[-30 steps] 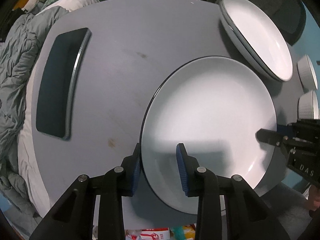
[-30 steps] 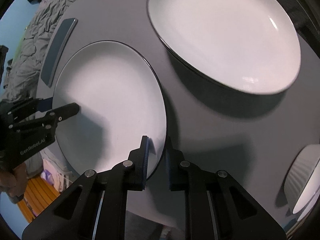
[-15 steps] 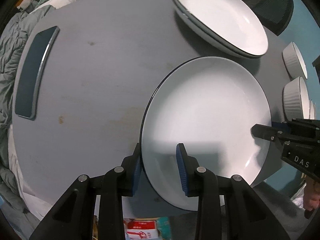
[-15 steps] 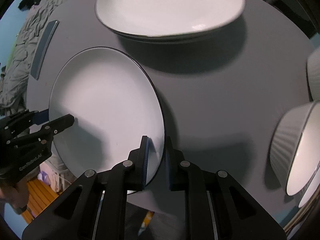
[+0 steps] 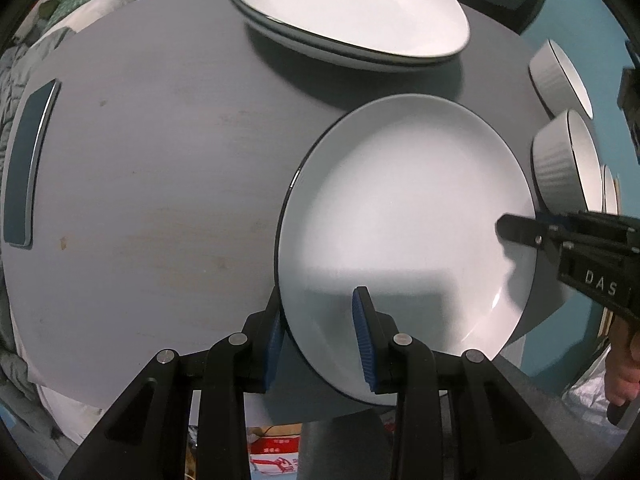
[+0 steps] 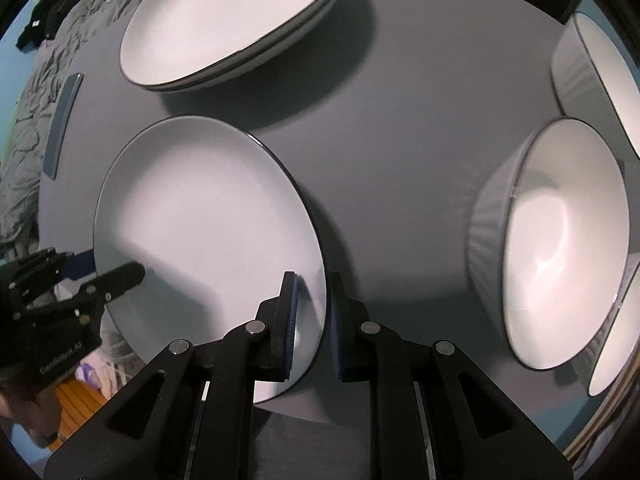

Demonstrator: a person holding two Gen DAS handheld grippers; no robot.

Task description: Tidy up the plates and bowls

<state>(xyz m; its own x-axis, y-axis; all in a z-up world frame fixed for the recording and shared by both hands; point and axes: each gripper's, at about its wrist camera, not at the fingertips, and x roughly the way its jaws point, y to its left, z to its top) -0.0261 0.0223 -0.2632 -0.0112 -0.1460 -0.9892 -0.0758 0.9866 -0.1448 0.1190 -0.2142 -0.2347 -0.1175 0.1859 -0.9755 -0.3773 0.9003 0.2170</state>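
A white plate with a dark rim (image 5: 404, 216) is held above the round grey table (image 5: 160, 184) by both grippers. My left gripper (image 5: 318, 330) is shut on its near-left rim. My right gripper (image 6: 314, 312) is shut on the opposite rim and also shows in the left wrist view (image 5: 516, 228). The plate also shows in the right wrist view (image 6: 200, 216). A stack of two white plates (image 5: 344, 12) sits at the far side of the table; it also shows in the right wrist view (image 6: 232, 20). White ribbed bowls (image 6: 560, 240) stand at the right.
A dark phone (image 5: 28, 164) lies near the table's left edge. A second bowl (image 6: 600, 72) stands behind the nearest one, and another bowl's rim (image 6: 616, 340) shows at the right edge. Rumpled grey bedding (image 6: 24, 128) lies beyond the table on the left.
Both grippers have carried the plate up and away from the table's near edge, toward the plate stack and bowls. The stack and bowls have shifted in view; both grips are unchanged.
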